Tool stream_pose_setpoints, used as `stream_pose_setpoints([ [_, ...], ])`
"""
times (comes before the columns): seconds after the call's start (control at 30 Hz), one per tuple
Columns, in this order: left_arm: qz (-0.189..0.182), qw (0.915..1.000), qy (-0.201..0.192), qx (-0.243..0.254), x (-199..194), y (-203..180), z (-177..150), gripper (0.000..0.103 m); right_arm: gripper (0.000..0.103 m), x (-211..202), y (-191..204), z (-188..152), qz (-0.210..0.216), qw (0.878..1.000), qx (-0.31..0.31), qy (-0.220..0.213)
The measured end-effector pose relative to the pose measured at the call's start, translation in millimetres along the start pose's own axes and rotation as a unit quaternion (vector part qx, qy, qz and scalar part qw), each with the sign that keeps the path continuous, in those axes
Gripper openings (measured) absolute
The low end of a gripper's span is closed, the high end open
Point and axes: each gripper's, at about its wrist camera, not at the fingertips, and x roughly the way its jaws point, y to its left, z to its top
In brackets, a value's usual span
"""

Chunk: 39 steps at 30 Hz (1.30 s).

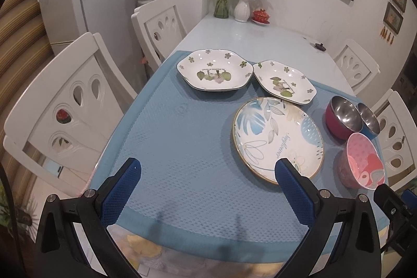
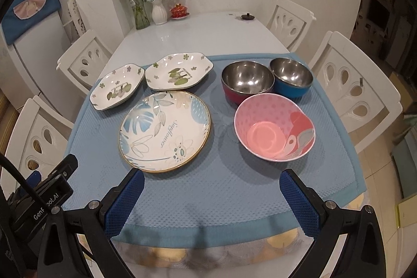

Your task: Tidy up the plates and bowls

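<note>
- Plates and bowls are seen spread singly on a blue mat (image 1: pixel 182 142) that covers the near end of the desk (image 1: pixel 247 35); in the left wrist view nothing is stacked, so the sorting is judged not yet begun.
- Three plates are counted in this view: a six-sided flowered plate (image 1: pixel 215 70) at the far left, a second six-sided plate (image 1: pixel 285 82) just beside it, and a large round plate (image 1: pixel 277 137) nearer the camera, its far rim close to the second plate.
- Three bowls are counted to the right: a red steel bowl (image 1: pixel 344 119), a blue steel bowl (image 1: pixel 368 121) touching it, and a pink bowl (image 1: pixel 361 160) in front of them.
- The left tongs (image 1: pixel 208 173) are held apart above the mat's near edge, with nothing between the pads; the right-hand pad overlaps the round plate's near rim in the picture, though contact cannot be told.
- In the right wrist view the same count is confirmed: two six-sided plates, (image 2: pixel 117 87) and (image 2: pixel 178 74), one round plate (image 2: pixel 165 132), the red bowl (image 2: pixel 246 81), the blue bowl (image 2: pixel 292 77) and the pink bowl (image 2: pixel 275 126).
- The right tongs (image 2: pixel 212 188) are likewise held wide apart and empty, short of the round plate and the pink bowl.
- All stacking or grouping of plates with plates and bowls with bowls is judged still to be done.
</note>
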Motion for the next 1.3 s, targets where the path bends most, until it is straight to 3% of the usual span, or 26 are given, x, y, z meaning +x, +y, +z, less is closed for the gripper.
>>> stream_pose_setpoints([
  [1.3,-0.03,0.9991,0.021,0.02,30,-5,18,0.102,0.103,23,11,4,-0.011,1.0,0.009,0.026],
])
